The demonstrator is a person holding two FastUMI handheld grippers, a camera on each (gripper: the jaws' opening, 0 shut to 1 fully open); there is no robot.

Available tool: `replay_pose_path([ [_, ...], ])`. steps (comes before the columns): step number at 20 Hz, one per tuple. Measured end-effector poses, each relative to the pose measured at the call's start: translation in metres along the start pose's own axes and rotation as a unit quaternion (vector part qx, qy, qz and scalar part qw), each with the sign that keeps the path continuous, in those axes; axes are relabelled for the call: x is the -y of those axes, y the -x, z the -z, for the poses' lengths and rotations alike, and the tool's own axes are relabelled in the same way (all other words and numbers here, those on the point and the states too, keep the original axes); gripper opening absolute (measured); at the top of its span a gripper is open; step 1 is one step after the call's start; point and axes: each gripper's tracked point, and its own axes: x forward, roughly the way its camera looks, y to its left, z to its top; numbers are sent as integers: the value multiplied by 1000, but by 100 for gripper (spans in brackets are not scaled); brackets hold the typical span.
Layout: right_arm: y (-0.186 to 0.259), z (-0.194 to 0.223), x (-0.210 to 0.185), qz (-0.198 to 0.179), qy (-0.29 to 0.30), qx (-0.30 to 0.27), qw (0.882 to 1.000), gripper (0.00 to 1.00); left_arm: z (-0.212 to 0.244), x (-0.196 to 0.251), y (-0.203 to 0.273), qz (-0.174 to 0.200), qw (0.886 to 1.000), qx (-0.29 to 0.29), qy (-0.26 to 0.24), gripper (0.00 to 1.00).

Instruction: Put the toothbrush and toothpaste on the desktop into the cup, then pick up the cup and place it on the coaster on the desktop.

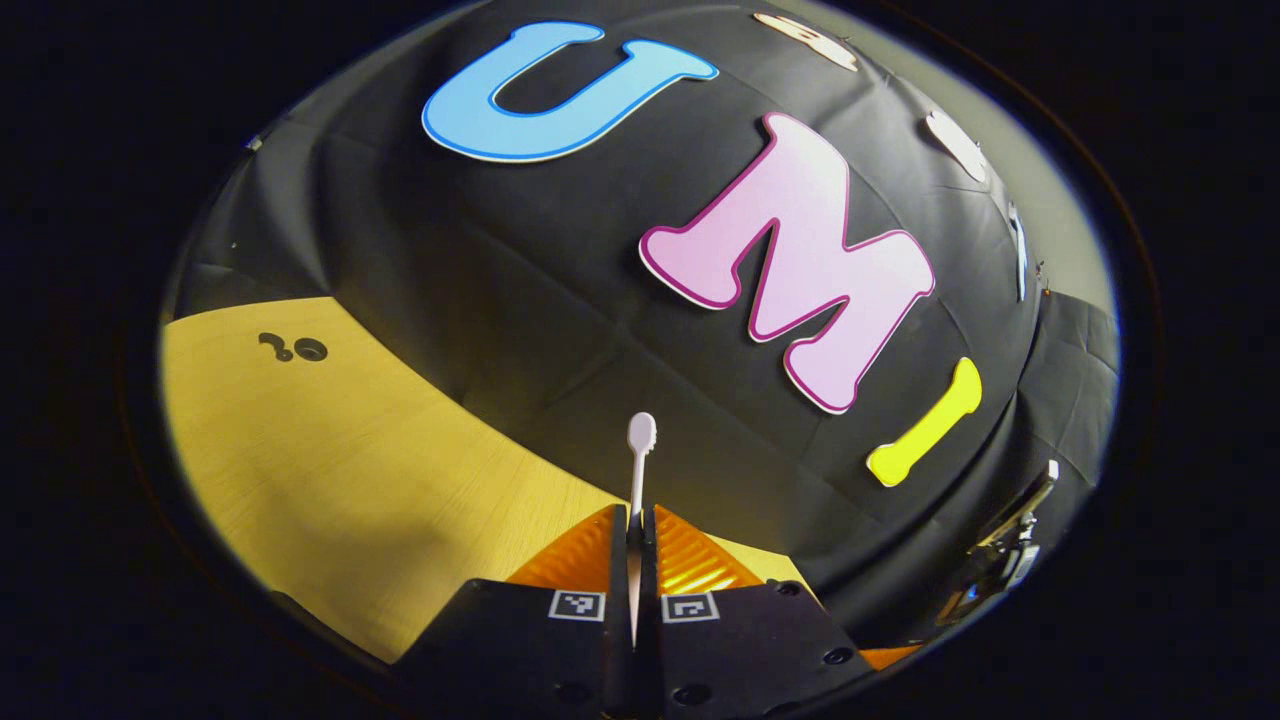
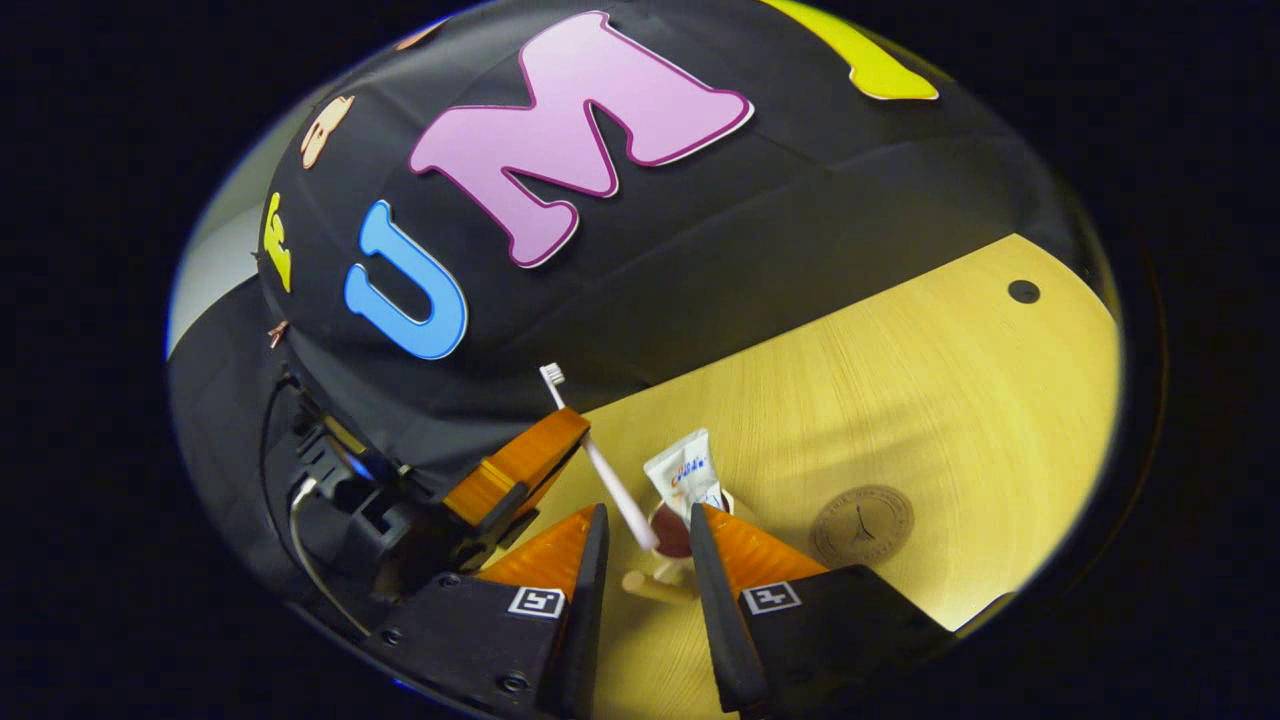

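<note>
Now left gripper (image 1: 640, 540) clamps toothbrush (image 1: 640, 445) w/ tip over cup (image 2: 672, 530).

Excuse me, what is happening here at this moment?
A person works with two handheld tongs. The left tongs are shut on a white toothbrush, lowering its handle into the cup, where the toothpaste already stands. The right tongs are open around the cup. The coaster lies bare nearby.

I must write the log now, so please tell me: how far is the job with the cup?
Done: the toothpaste stands in the cup. In hand: the left gripper is shut on the toothbrush, whose lower end is at the cup's mouth. The right gripper is open around the cup. Left: release the toothbrush, then move the cup onto the coaster.
</note>
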Motion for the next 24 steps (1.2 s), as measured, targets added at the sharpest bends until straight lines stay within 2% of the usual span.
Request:
replay_pose_path([
  [4,60,31,7,17,-13,-25,999,49,4,-3,-6,3,1000,3,-11,6],
  [8,102,58,26,47,-49,-36,997,49,16,-9,-8,-5,999,-4,-50,6],
  [12,124,79,43,74,-78,-39,993,49,31,-8,-5,0,996,-20,-81,8],
  [15,131,82,42,78,-84,-33,993,49,35,-8,1,1,995,-25,-92,11],
  [17,134,78,39,75,-86,-29,993,49,40,-5,5,9,994,-34,-99,15],
  [19,135,77,36,73,-87,-24,993,49,45,-4,12,13,992,-44,-114,23],
  [20,136,77,37,73,-88,-23,993,49,48,-3,14,14,991,-49,-121,36],
  [21,137,75,37,75,-88,-21,993,49,51,-4,18,16,991,-54,-125,28],
  [24,139,75,35,74,-92,-16,993,49,60,-6,28,15,989,-72,-131,36],
])
